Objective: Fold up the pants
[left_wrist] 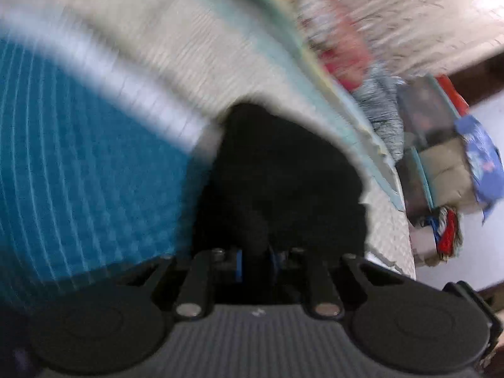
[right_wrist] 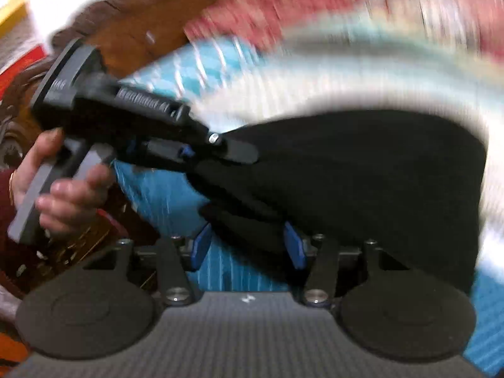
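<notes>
Nearest the lens in the left wrist view, the left claw [left_wrist: 255,261] has its blue pads drawn close together on a bunch of the black pants [left_wrist: 283,170], which rise straight ahead of it as a dark, featureless mound. The right claw [right_wrist: 249,245] stands about half open with its blue pads apart; a fold of the same pants [right_wrist: 362,182] drapes between and over them, but whether the pads press on the cloth cannot be told through the blur. Beyond and to the left of the right claw, the person's hand [right_wrist: 63,189] grips the other tool, whose tip meets the cloth edge. The pants lie on a blue and white striped cover [left_wrist: 78,163], spreading ahead and to the right of the right claw. The fabric looks soft, matte and limp, bunched rather than flat. I judge the folding only at its start: no neat fold shows yet, and smoothing remains.
</notes>
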{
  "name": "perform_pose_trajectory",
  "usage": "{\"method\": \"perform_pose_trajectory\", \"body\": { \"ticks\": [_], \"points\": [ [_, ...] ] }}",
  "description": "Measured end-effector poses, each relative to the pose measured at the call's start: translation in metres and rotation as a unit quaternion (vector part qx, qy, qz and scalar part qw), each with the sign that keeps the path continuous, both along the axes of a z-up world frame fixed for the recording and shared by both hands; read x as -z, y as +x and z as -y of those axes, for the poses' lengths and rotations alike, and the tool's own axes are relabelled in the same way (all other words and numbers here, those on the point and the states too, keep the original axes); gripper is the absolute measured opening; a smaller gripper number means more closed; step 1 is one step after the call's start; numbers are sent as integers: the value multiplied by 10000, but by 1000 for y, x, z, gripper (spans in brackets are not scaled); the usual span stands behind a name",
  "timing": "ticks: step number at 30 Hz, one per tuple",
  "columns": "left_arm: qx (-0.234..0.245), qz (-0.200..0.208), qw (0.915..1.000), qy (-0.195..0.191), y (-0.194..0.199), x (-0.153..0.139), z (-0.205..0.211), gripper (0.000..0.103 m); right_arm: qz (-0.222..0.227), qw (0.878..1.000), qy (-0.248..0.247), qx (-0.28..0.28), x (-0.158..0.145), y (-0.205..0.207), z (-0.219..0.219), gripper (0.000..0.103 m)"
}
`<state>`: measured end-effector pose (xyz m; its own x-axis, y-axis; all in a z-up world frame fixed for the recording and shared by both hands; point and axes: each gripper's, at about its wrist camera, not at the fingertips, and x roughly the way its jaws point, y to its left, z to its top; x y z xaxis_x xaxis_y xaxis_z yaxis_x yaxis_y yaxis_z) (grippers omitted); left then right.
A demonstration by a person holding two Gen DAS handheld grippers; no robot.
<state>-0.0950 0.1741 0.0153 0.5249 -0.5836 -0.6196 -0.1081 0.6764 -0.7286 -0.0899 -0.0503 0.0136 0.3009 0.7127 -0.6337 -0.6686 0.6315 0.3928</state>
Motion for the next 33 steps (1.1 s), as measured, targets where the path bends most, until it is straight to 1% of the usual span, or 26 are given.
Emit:
{"method": "perform_pose_trajectory", "body": {
  "ticks": [1,3,6,8,9,10,11,12,13,14,15,16,17,19,20,21,23,24,25,27,28,31,33],
  "points": [
    [-99,73,9999,-85,-1,4,0,18,-19,10000,66,19,-1,0,2,53],
    [-176,167,9997,2,0,0,2,20,238,9996,142,-22,-12,-5,5,53],
    [-19,307,9984,467,6,-6,18,21,535,9977,416,44,-25,-8,16,53],
    [146,368,9963,759,11,-9,29,21,581,9963,583,255,-28,-3,25,51],
    [193,379,9957,829,14,-9,33,21,535,9961,599,375,-26,2,29,50],
    [222,386,9952,868,18,-5,39,21,389,9962,571,523,-20,8,32,48],
    [259,400,9945,928,19,-3,43,21,248,9962,503,666,-14,15,33,42],
    [311,443,9932,1034,20,0,48,21,129,9960,400,794,-6,20,35,34],
    [377,522,9909,1179,20,2,53,21,40,9957,284,877,5,26,36,29],
    [421,582,9888,1312,22,4,58,21,-98,9946,281,996,13,31,39,18],
    [423,596,9880,1364,23,5,60,21,-275,9925,400,1119,16,35,43,11],
    [416,562,9884,1345,23,4,60,21,-527,9894,589,1214,18,39,47,11],
    [419,516,9894,1292,24,4,57,21,-655,9878,670,1243,18,40,51,11],
    [416,454,9919,1113,24,3,50,21,-721,9885,693,1132,13,37,51,15],
    [387,437,9933,1002,21,3,46,22,-690,9893,709,1073,10,33,50,20],
    [332,413,9950,845,19,1,40,24,-611,9902,740,1018,5,29,51,29],
    [212,434,9973,557,11,-5,28,29,-371,9914,833,939,-6,20,57,41],
    [152,473,9974,519,8,-9,27,36,-252,9913,870,955,-10,17,62,42],
    [76,513,9970,574,4,-15,26,44,-141,9908,875,1023,-14,15,66,43],
    [-49,582,9945,868,-4,-27,25,52,41,9881,841,1285,-18,13,77,46],
    [-111,628,9923,1060,-9,-35,26,59,124,9855,812,1482,-19,13,83,46],
    [-237,678,9843,1614,-19,-52,34,61,188,9752,691,2097,-18,16,94,49],
    [-306,571,9797,1895,-23,-59,41,61,146,9689,598,2398,-14,17,98,51]
  ]
}}
